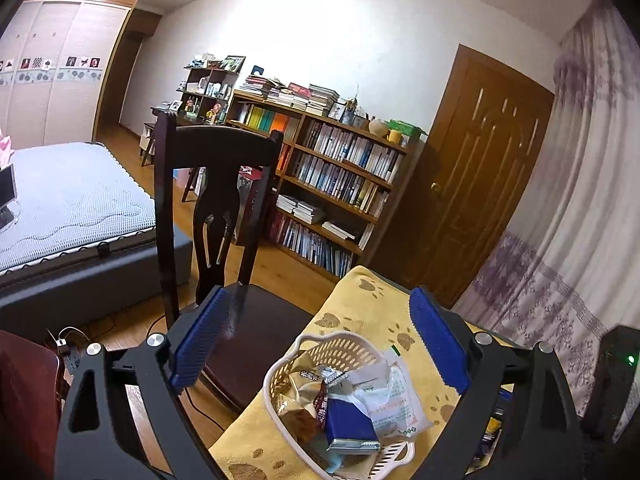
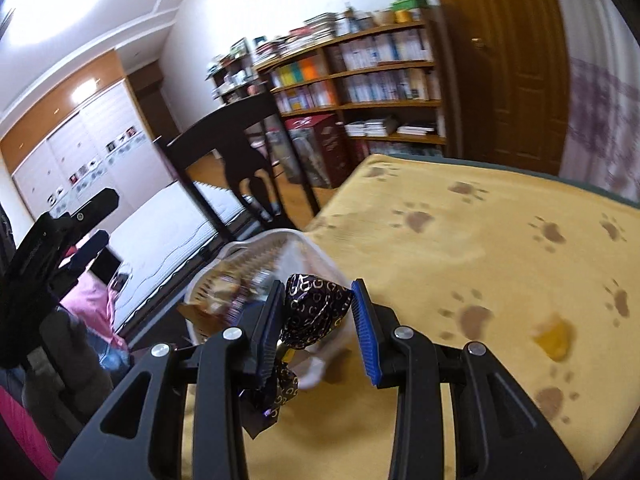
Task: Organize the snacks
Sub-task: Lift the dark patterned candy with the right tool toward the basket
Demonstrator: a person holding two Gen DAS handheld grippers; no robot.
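A white slotted plastic basket (image 1: 320, 344) stands at the left edge of a table under a yellow paw-print cloth (image 1: 372, 304). Several snack packets fill it, among them a brown wrapper (image 1: 302, 396), a blue packet (image 1: 348, 424) and a white packet (image 1: 394, 400). My left gripper (image 1: 320, 320) hangs open above the basket, nothing between its blue pads. My right gripper (image 2: 316, 308) is shut on a dark purple candy with gold print (image 2: 314, 310), held just in front of the blurred basket (image 2: 256, 264). The left gripper (image 2: 80, 224) also shows at the far left of the right wrist view.
A dark wooden chair (image 1: 224, 200) stands against the table's left side. A yellow wrapped sweet (image 2: 554, 338) lies on the cloth (image 2: 480, 220) to the right. A bed (image 1: 72, 204), bookshelves (image 1: 336, 176), a brown door (image 1: 480, 168) and curtains (image 1: 568, 216) lie beyond.
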